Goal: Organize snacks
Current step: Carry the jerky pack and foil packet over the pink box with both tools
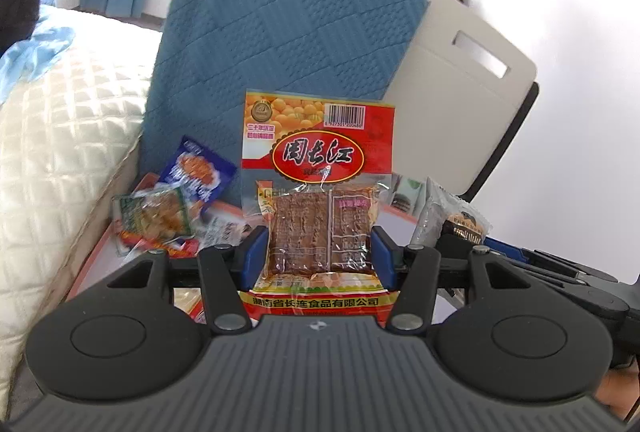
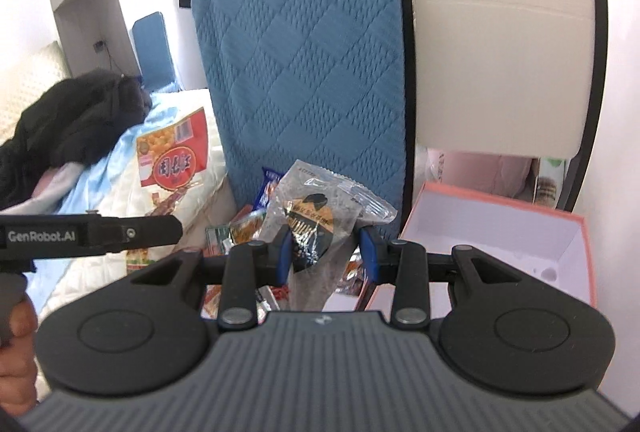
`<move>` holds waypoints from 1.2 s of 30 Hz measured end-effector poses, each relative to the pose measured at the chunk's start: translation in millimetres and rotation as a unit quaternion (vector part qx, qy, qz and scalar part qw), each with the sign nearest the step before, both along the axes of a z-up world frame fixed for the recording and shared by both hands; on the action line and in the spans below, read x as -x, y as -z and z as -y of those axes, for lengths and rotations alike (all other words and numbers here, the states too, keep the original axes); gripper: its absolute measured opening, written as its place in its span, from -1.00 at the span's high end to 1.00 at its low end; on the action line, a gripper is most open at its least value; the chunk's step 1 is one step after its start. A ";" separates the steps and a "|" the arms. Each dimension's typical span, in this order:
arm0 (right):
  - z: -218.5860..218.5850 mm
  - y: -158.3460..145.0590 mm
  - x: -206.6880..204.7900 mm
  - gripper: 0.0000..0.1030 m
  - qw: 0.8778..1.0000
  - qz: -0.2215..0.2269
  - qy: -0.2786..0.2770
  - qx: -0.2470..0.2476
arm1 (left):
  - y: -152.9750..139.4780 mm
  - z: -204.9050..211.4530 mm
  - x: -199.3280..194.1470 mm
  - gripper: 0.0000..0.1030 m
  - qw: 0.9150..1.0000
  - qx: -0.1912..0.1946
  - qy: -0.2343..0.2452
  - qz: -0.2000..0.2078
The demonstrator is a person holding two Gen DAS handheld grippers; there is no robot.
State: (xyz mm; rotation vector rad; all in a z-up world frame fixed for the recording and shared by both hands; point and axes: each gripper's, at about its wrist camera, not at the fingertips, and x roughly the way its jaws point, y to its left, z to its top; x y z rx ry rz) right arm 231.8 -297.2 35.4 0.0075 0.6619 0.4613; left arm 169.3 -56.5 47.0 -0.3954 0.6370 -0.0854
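My left gripper (image 1: pixel 318 252) is shut on a red and yellow tofu snack packet (image 1: pixel 316 167), held upright above a pile of snacks (image 1: pixel 168 207). The same packet shows in the right wrist view (image 2: pixel 174 155), at the left. My right gripper (image 2: pixel 325 252) is shut on a clear packet with a brown and black label (image 2: pixel 316 211), lifted over the snack pile (image 2: pixel 248 224). That packet also shows at the right of the left wrist view (image 1: pixel 452 220).
A blue quilted chair back (image 2: pixel 304 63) stands behind the pile. A white chair back (image 2: pixel 500 51) is to its right. An open pink box with a white inside (image 2: pixel 500 232) sits at the right. A cream quilted bed (image 1: pixel 52 151) lies to the left.
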 end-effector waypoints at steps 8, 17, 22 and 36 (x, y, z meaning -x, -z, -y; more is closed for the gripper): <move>28.7 -5.3 -15.3 0.26 1.000 0.016 0.014 -0.007 | -5.6 43.8 -33.8 -0.17 1.000 -0.006 0.028 0.003; 71.5 28.6 -27.4 0.26 0.999 -0.009 0.042 -0.001 | 28.1 100.3 -74.7 -0.17 0.997 -0.002 0.070 -0.024; 96.1 53.8 -35.9 0.26 0.998 -0.029 0.063 0.009 | 61.2 129.3 -90.8 -0.17 0.994 -0.005 0.090 -0.053; 141.6 157.1 -51.2 0.25 0.985 -0.128 0.117 0.017 | 153.4 180.7 -117.1 -0.17 0.984 -0.014 0.128 -0.121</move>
